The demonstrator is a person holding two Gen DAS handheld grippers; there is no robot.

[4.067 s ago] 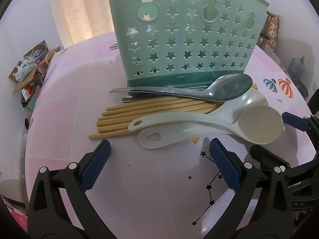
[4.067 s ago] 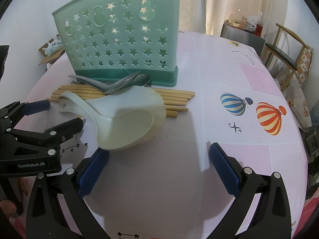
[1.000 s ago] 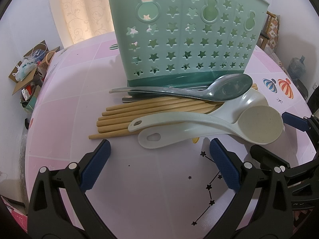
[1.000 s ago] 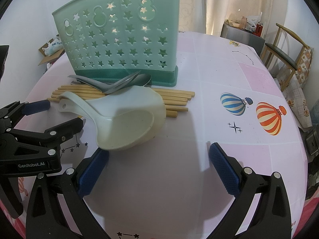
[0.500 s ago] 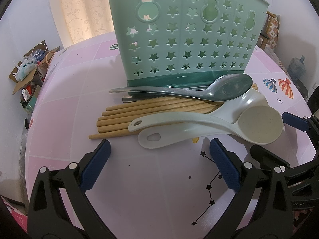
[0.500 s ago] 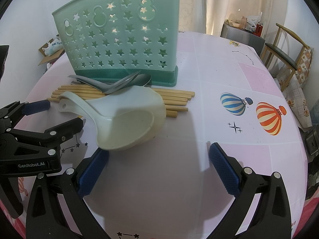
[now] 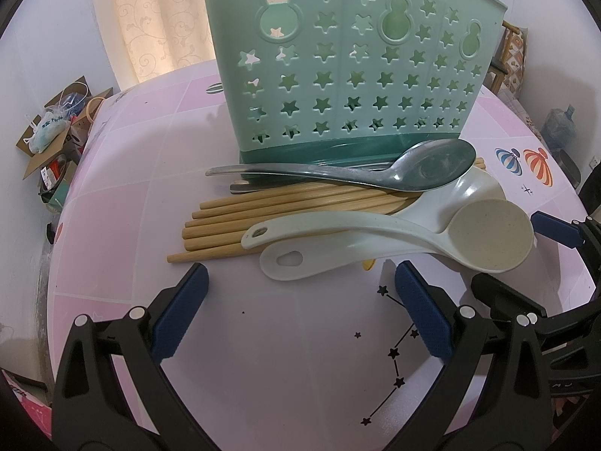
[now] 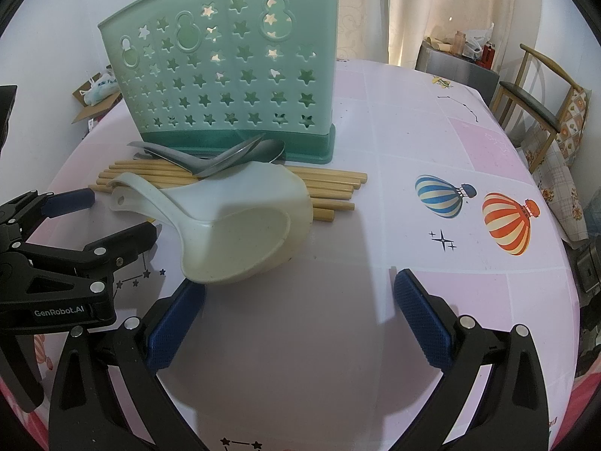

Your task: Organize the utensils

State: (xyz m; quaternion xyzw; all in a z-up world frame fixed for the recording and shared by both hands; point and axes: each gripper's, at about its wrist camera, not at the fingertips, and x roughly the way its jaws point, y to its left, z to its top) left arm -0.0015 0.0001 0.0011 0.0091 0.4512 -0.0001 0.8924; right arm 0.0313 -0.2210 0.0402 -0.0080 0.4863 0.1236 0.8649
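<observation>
Left gripper (image 7: 300, 289) spread wide, empty, hovering low over the pink table (image 7: 285, 357); right gripper (image 8: 299, 293) same, wide apart, nothing between the pads. They sit side by side: the right gripper's blue-padded tips show at the right edge of the left view, the left one's black frame at the left edge of the right view. Just ahead of the left gripper: two white plastic ladles (image 7: 375, 236) lying stacked, handles toward its left finger, bowls off to its right. From the right gripper, the same ladle bowls (image 8: 244, 240) sit just ahead of its left finger. Under and behind the ladles, a row of wooden chopsticks (image 7: 240, 225) flat on the table, ends sticking out on both sides. Behind that, metal spoons (image 7: 375, 173) resting across the chopsticks, against the base of the holder. Farthest: green utensil holder (image 7: 349, 75) with star cutouts, upright; what is inside it I cannot tell. Balloon prints (image 8: 477, 206) ahead-right of the right gripper.
</observation>
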